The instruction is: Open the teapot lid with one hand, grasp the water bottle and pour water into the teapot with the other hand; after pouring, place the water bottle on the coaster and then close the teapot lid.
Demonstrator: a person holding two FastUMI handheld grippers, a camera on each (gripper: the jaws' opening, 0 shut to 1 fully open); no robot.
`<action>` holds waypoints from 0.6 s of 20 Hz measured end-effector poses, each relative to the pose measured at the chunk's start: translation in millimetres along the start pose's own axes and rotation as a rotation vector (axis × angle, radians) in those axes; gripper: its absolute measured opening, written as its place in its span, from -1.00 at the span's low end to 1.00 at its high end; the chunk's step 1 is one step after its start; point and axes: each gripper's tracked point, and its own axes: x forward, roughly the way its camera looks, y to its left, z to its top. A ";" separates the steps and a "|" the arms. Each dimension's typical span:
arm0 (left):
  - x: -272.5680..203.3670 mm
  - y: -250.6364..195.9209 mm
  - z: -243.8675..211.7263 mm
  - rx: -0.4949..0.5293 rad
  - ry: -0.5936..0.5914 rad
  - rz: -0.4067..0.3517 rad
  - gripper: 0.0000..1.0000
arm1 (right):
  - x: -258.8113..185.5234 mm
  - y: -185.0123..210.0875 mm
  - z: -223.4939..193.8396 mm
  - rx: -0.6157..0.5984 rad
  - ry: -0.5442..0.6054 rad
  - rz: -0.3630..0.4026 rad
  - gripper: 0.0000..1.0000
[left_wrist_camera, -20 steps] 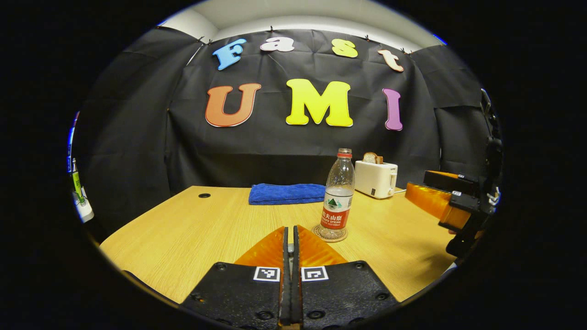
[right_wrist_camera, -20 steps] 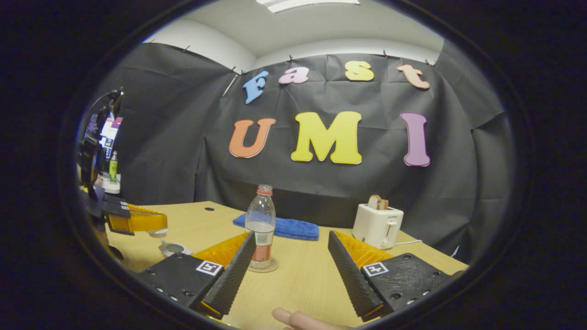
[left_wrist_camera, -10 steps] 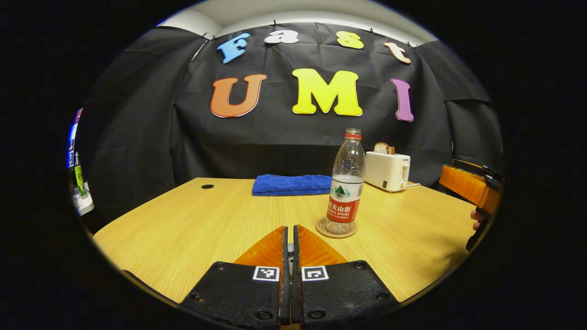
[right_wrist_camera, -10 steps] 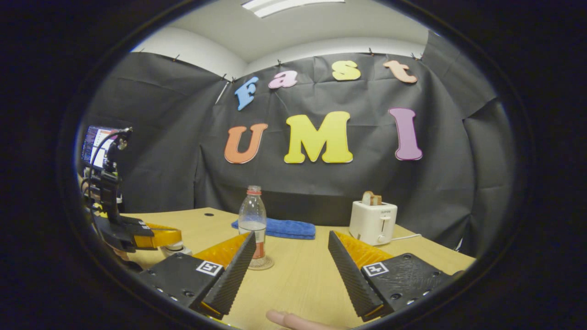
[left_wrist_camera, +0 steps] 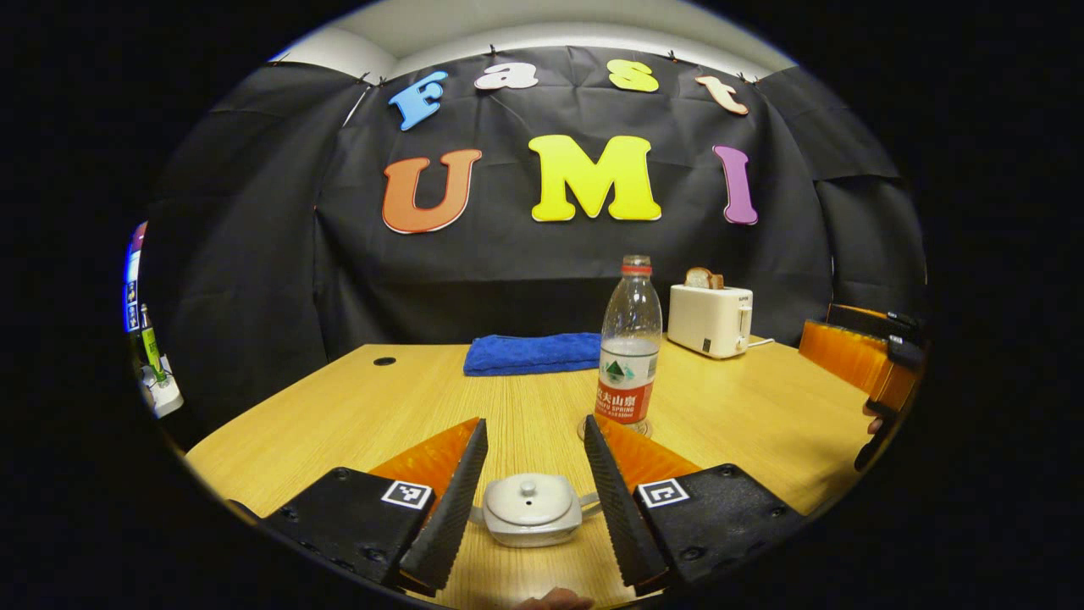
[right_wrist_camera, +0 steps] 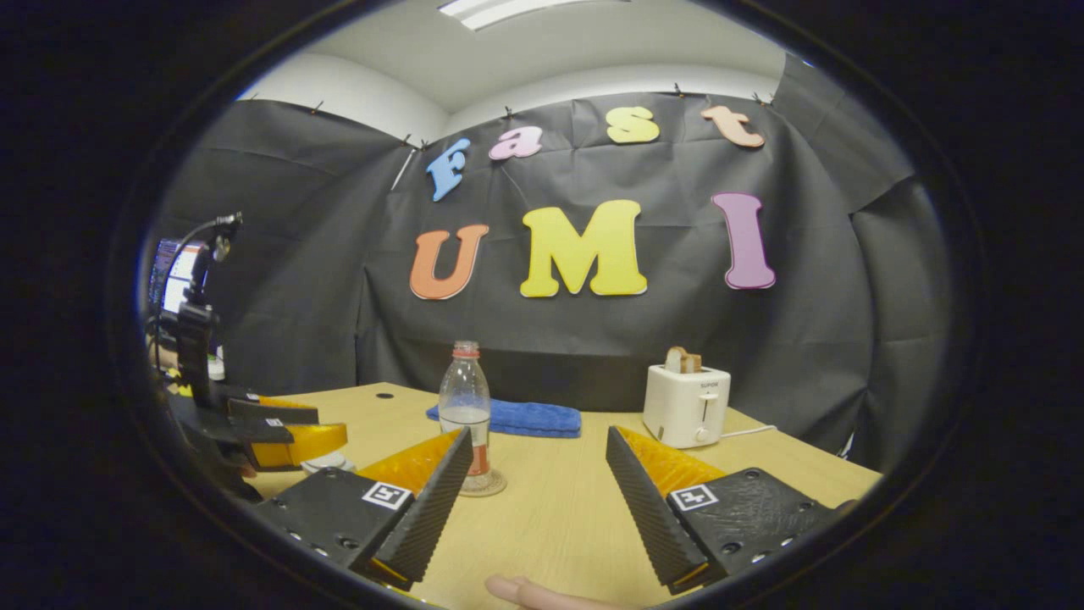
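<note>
Down low in the left gripper view, the left gripper (left_wrist_camera: 532, 474) hangs with its fingers spread wide, and the white teapot (left_wrist_camera: 532, 510) sits on the desk (left_wrist_camera: 356, 415) in the gap between them, touched by neither finger. Its lid (left_wrist_camera: 528, 499) is on, knob up. Just beyond the right-hand finger the water bottle (left_wrist_camera: 628, 343) stands upright on the round coaster (left_wrist_camera: 583, 428), partly filled, its red cap in place. Behind it lie a folded blue towel (left_wrist_camera: 532, 352) and a white toaster (left_wrist_camera: 710, 318) with a slice of bread in its slot. At the right edge of that view the right gripper (left_wrist_camera: 855, 366) hovers above the desk. In the right gripper view, that gripper (right_wrist_camera: 539, 487) is likewise wide open and holds nothing, with bare desk between its fingers; the bottle (right_wrist_camera: 465, 405) stands past the left-hand finger on its coaster (right_wrist_camera: 489, 485). A fingertip (right_wrist_camera: 517, 590) shows at the bottom edge. The left gripper (right_wrist_camera: 288, 432) is at the far left over the teapot, of which I can make out just a pale sliver.
</note>
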 end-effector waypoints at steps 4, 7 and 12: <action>-18.9 3.5 28.9 -0.063 -0.013 0.013 0.86 | -13.3 -7.0 21.0 -0.021 -0.009 -0.024 0.89; -35.8 11.5 46.9 -0.111 -0.015 0.041 0.86 | -24.6 -21.7 40.3 -0.061 -0.013 -0.076 0.89; -71.7 30.0 62.2 -0.093 -0.013 0.104 0.86 | -59.7 -42.1 65.8 -0.091 0.017 -0.179 0.93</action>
